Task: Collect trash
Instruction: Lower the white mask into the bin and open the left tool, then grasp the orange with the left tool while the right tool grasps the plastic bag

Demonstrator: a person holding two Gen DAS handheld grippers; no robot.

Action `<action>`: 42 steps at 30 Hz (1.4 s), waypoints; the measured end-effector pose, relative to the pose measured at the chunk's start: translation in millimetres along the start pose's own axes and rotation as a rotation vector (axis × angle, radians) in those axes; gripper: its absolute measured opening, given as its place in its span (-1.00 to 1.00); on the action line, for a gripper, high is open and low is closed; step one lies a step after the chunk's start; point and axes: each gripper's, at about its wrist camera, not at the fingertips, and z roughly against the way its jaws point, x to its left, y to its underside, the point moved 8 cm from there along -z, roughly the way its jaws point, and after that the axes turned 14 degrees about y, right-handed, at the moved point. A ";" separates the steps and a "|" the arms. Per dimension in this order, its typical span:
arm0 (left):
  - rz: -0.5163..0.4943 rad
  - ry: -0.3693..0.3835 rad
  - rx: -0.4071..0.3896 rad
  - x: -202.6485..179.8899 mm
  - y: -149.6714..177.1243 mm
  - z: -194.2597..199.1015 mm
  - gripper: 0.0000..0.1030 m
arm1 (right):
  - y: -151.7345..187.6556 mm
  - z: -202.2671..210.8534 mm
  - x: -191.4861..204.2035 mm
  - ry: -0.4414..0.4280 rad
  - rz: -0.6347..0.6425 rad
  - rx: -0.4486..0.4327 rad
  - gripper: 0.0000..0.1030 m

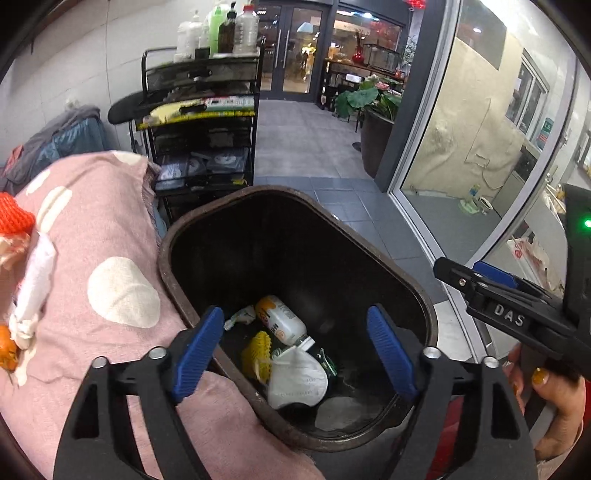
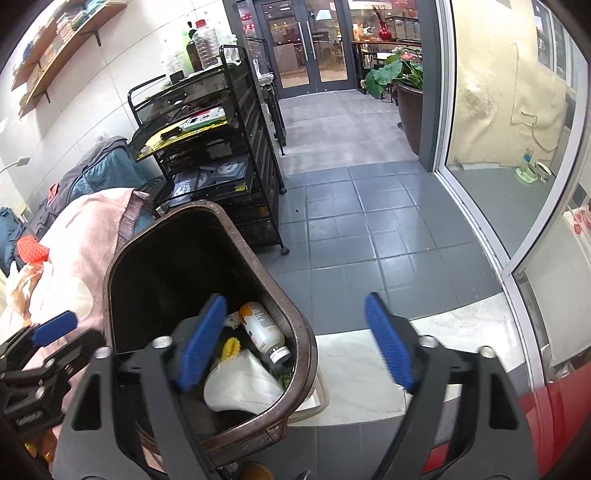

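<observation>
A dark brown trash bin [image 1: 295, 258] is standing on the grey tiled floor [image 2: 369, 229], touching a pink blanket with cream spots [image 1: 110, 258] on its left. Inside it a white plastic bottle [image 1: 280, 319] is lying on its side, with a white face mask [image 1: 295, 380] just beside its neck, a yellow foam net [image 1: 256, 350] next to the mask and a crumpled white scrap [image 1: 240, 317] by the bottle's base. The left claw [image 1: 295, 350] is hovering over the bin's opening, its blue pads [image 1: 199, 347] spread wide and gripping nothing. The right claw [image 2: 295, 343] is hanging over the bin's right rim, also spread and empty. On the blanket an orange foam net [image 1: 13, 214] and white tissue [image 1: 33, 288] are lying. Behind the bin a black wire cart [image 2: 221, 147] is carrying bottles [image 1: 229, 29]
</observation>
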 end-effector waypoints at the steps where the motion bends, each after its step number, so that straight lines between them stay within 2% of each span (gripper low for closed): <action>1: -0.010 -0.005 -0.010 -1.2 0.0 3.6 0.61 | -0.7 0.6 0.3 -0.004 -0.007 -0.005 0.60; 7: -0.005 -0.003 -0.048 1.4 0.8 27.4 0.70 | -3.9 4.2 13.5 -0.044 0.001 -0.009 0.61; 12: -0.002 -0.037 -0.094 7.1 4.0 57.0 0.78 | -4.4 16.2 33.9 -0.105 0.022 -0.033 0.61; 17: 0.021 -0.044 -0.159 15.9 6.8 91.4 0.88 | -6.4 35.1 65.0 -0.176 0.066 -0.072 0.62; 22: 0.058 -0.061 -0.197 31.8 14.9 119.0 0.88 | -6.1 55.8 101.8 -0.245 0.128 -0.103 0.62; 28: 0.109 -0.099 -0.224 59.9 32.7 151.9 0.88 | 1.0 75.2 148.4 -0.318 0.219 -0.114 0.63; 33: 0.220 -0.088 -0.243 94.0 49.4 173.2 0.88 | 7.4 88.4 184.1 -0.371 0.277 -0.118 0.63; 42: 0.283 -0.230 -0.258 156.9 92.2 217.5 0.88 | 22.7 111.0 253.5 -0.476 0.414 -0.111 0.63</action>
